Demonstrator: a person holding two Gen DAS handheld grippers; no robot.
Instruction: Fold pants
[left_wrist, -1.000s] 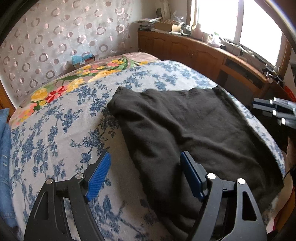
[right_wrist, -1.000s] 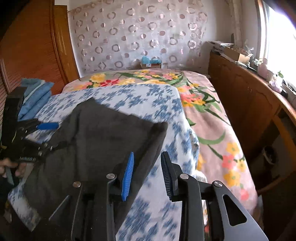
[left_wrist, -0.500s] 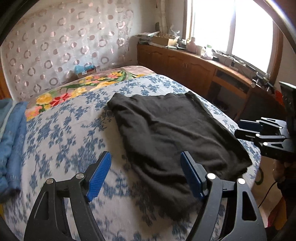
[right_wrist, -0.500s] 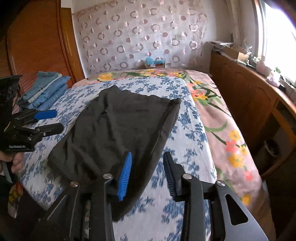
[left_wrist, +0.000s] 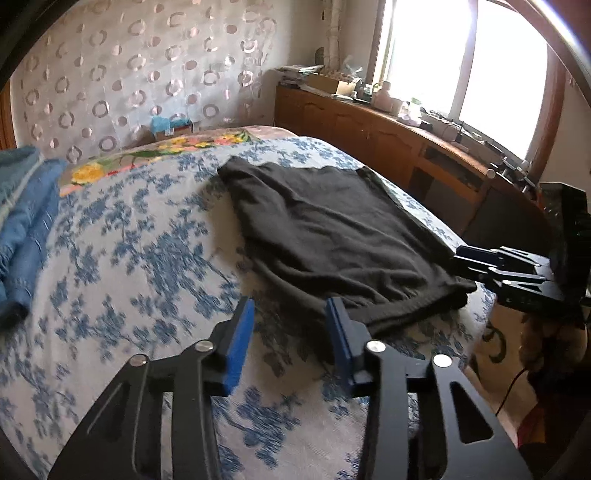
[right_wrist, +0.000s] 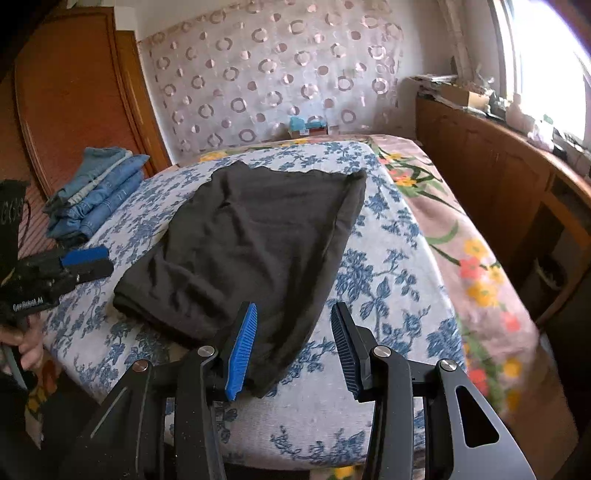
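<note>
A stack of folded blue denim jeans (right_wrist: 96, 192) lies far off to the left of the right gripper's fingers, near the wooden headboard. Nearer, the left gripper (right_wrist: 88, 263) hangs over the bed's near edge beside the dark cloth's left side; in its own view its blue-padded fingers (left_wrist: 242, 339) are spread moderately wide with nothing between them. White lettering on its black body reads roughly "GenRobot.AI", though the small print is not sharp.

The black soft knit pants (right_wrist: 255, 243) lie flat on the blue-and-white floral bedspread (right_wrist: 384, 280), straight ahead of both sets of fingers, already doubled into a single broad panel with the near corner just under the right gripper's left pad. Judging by that shape, a first fold is done; at least one more fold, bringing one end over the other, seems to remain, and some wrinkles need smoothing.

The right gripper (right_wrist: 291, 343) hovers above that near corner, its fingers parted about as wide and gripping nothing. To its right runs the pink flowered quilt (right_wrist: 469, 236), then a wooden cabinet (right_wrist: 491, 173) under the window.
</note>
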